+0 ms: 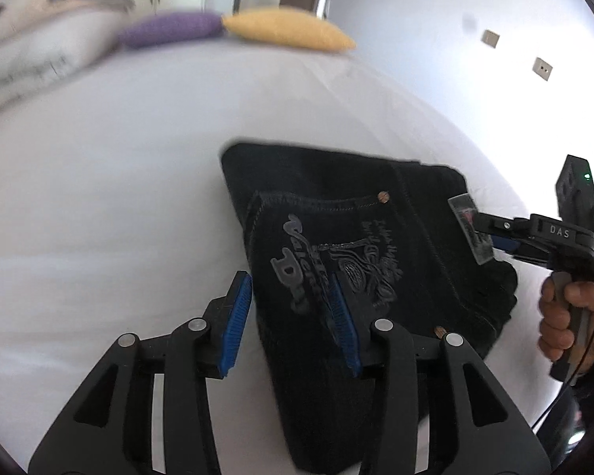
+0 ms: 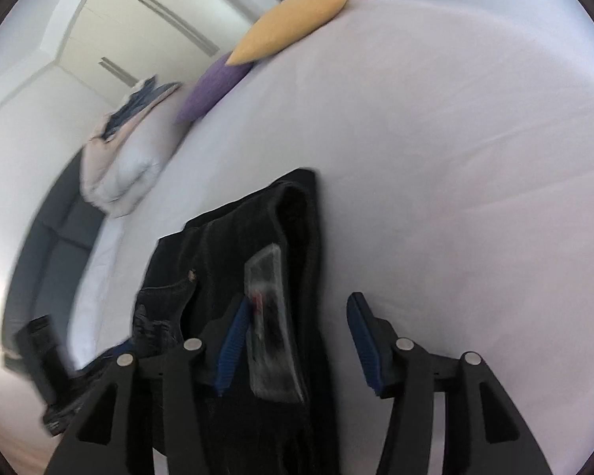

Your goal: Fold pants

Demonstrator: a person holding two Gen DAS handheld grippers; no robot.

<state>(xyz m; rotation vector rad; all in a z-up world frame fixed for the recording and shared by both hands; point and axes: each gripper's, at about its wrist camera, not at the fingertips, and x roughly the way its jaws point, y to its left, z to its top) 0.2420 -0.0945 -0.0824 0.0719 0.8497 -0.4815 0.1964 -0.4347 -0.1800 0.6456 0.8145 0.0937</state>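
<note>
Dark folded jeans (image 1: 336, 213) with grey embroidery on a back pocket lie on the white bed sheet (image 1: 99, 217). My left gripper (image 1: 293, 316) is open just above the pocket side, empty. My right gripper (image 1: 491, 237) shows at the jeans' waistband edge, by a shiny label patch (image 1: 469, 227). In the right wrist view the right gripper (image 2: 297, 344) is open, its jaws spread over the jeans (image 2: 233, 245) and the patch (image 2: 269, 316), holding nothing.
A yellow pillow (image 1: 289, 27) and a purple pillow (image 1: 170, 29) lie at the far end of the bed. A folded white duvet with clothes (image 2: 126, 158) lies by them. White wardrobes (image 2: 138, 12) stand behind. A hand (image 1: 562, 316) holds the right gripper's handle.
</note>
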